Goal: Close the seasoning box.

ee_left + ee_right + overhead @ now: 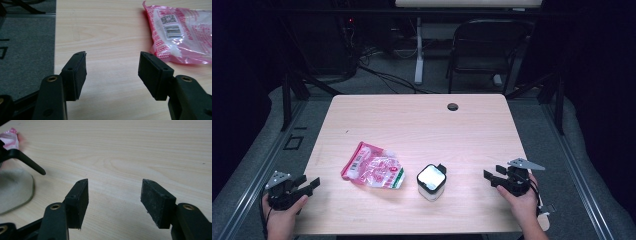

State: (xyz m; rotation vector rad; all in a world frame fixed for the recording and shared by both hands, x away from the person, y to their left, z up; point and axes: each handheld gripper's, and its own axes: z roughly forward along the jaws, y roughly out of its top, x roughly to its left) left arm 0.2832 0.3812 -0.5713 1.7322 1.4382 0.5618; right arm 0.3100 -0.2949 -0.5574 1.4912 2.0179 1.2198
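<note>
A dim room with a dark folding chair and cables on the floor fills the top of the high view, and below it a pale wooden worktop takes up the middle of the frame. On the worktop, left of centre in the lower half, a pink and clear plastic bag lies flat; just to its right, apart from it, stands a small white container with a black clip lid. The left claw sits at the lower left of the frame, near the worktop's front corner, jaws spread with bare wood between them; in the left gripper view the bag lies at the upper right, beyond the right jaw. The right claw rests at the lower right, also spread and holding nothing, well apart from the container; in the right gripper view the container's pale side shows blurred at the left edge.
</note>
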